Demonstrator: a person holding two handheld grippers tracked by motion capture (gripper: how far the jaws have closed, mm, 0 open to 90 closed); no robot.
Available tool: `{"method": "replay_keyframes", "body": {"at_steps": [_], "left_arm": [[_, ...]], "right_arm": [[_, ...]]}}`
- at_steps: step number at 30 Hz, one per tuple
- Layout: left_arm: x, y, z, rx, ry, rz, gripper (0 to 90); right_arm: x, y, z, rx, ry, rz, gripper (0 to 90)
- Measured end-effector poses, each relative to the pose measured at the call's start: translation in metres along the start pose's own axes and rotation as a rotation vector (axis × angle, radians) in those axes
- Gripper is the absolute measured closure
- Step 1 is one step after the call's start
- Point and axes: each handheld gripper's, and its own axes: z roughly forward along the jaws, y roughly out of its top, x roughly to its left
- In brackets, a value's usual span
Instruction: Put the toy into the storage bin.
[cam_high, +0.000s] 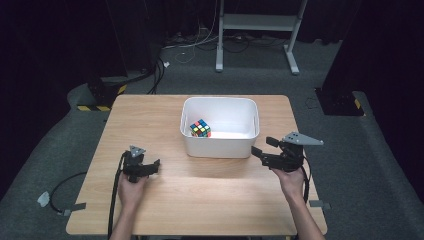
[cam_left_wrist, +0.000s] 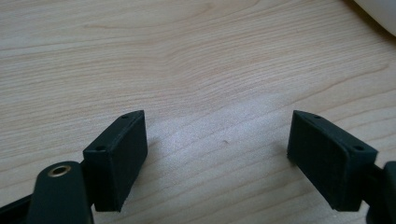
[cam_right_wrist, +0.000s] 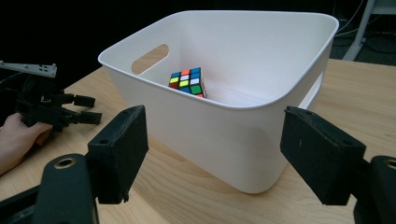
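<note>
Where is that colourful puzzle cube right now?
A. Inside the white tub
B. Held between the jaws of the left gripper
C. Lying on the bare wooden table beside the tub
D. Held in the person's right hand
A: the puzzle cube sits on the floor of the white tub, toward its left side in the high view, while the left gripper and the right gripper both stand open and hold nothing.

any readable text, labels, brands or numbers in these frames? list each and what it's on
None: no words, brands or numbers can be read.
Rubik's cube in the white bin: plain coloured stickers, no print.
Yellow-and-black hazard stripes on the stand base on the floor: a pattern, no lettering.
Left gripper and right gripper: no markings visible.
</note>
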Motion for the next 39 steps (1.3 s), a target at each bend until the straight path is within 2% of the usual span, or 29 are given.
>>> {"method": "replay_keyframes", "body": {"at_steps": [39], "left_arm": [[0.000, 0.000, 0.000, 0.000, 0.001, 0.000, 20.0]], "right_arm": [[0.007, -0.027, 0.004, 0.018, -0.016, -0.003, 23.1]]}}
